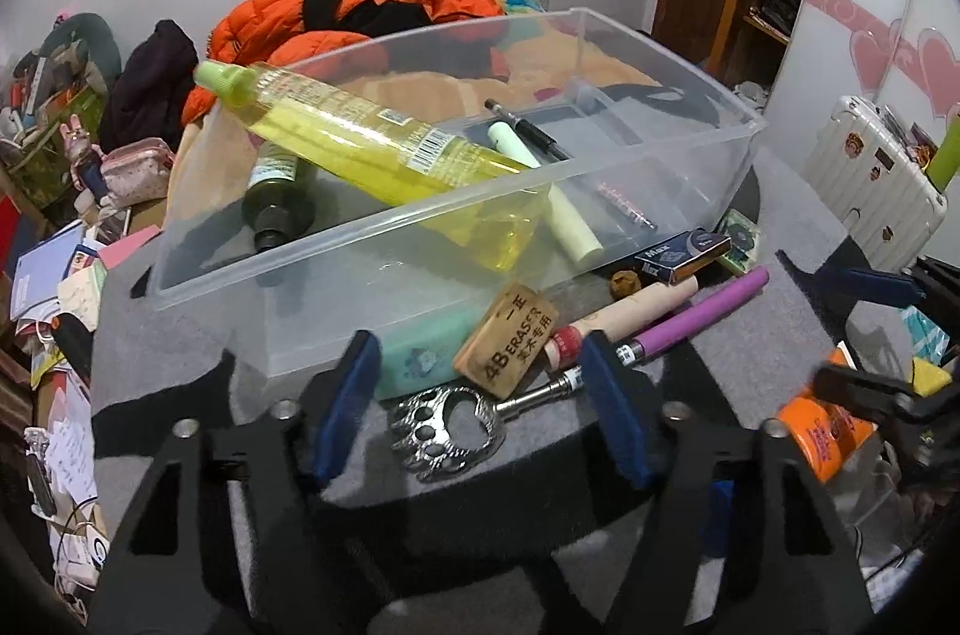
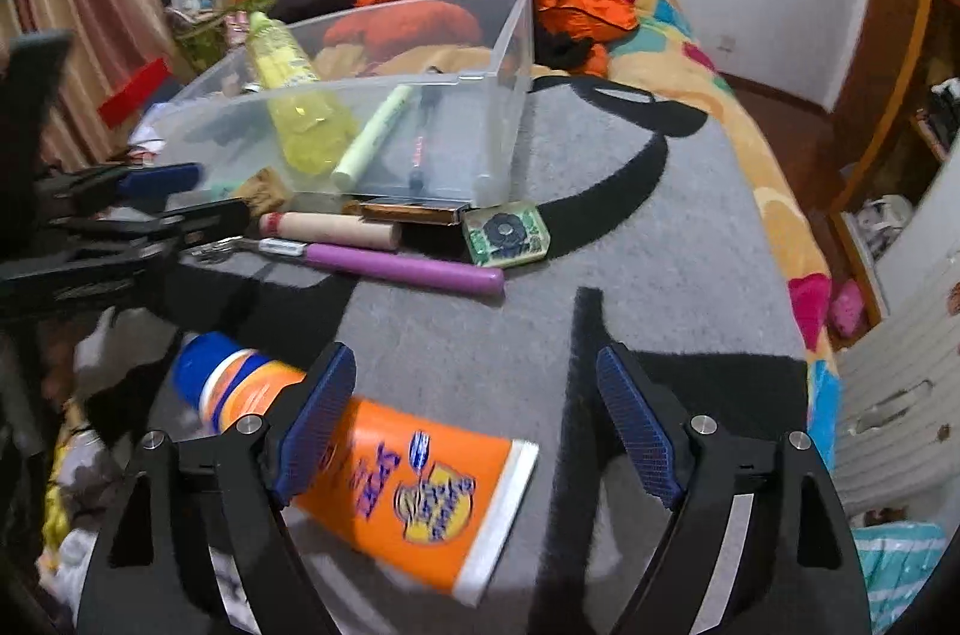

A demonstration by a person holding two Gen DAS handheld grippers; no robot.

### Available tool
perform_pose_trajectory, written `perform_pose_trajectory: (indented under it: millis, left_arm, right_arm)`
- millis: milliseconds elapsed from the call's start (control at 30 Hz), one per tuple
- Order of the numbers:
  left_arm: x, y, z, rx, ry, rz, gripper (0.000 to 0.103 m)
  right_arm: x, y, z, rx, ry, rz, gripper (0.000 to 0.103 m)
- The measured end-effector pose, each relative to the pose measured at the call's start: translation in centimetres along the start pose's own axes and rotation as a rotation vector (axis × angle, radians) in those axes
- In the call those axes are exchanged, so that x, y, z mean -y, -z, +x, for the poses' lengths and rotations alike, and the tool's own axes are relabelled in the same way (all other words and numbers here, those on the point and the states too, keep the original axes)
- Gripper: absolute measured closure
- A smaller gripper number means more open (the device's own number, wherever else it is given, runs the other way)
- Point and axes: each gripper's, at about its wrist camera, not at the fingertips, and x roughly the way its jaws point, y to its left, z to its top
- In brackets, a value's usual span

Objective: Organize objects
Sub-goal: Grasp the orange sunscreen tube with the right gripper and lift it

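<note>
A clear plastic bin (image 1: 708, 167) (image 2: 510, 113) sits on a grey mat (image 2: 660, 245) and holds a yellow bottle (image 1: 372, 143), a dark bottle (image 1: 276, 197), a pale green marker (image 1: 558, 209) and a black pen (image 1: 528, 131). In front of it lie a brown 4B eraser (image 1: 510, 341), a silver paw bottle opener (image 1: 450, 425), a purple pen (image 1: 702, 317) (image 2: 408, 269), a cream tube (image 1: 636, 317) and a blue box (image 1: 684, 257). My left gripper (image 1: 480, 407) is open over the opener. My right gripper (image 2: 474, 425) is open over an orange tube (image 2: 396, 479).
An orange jacket (image 1: 372, 5) and colourful bedding (image 2: 768, 191) lie behind the mat. A green circuit board (image 2: 510, 233) lies by the bin's corner. A white suitcase (image 1: 876, 173) stands at the right. Papers and clutter (image 1: 54, 311) pile at the left.
</note>
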Motion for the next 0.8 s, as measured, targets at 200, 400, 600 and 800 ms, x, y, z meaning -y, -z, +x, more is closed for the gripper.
perform_pose_trajectory:
  millis: [200, 400, 600, 800]
  left_arm:
    - [-0.4, 0.1, 0.7, -0.004, 0.006, -0.029, 0.054]
    - [0.7, 0.4, 0.3, -0.003, 0.011, 0.013, 0.073]
    - [0.0, 0.5, -0.3, 0.004, 0.031, -0.007, 0.090]
    - [-1.3, 0.8, -1.6, 0.014, 0.055, -0.044, 0.100]
  right_arm:
    - [-1.3, 0.7, -1.0, -0.028, -0.065, -0.154, 0.023]
    - [-4.1, 1.0, -0.7, -0.058, -0.101, -0.283, 0.023]
    - [-5.4, 1.2, 0.2, -0.100, -0.118, -0.346, 0.022]
    - [-6.0, 1.3, 0.9, -0.113, -0.117, -0.374, 0.023]
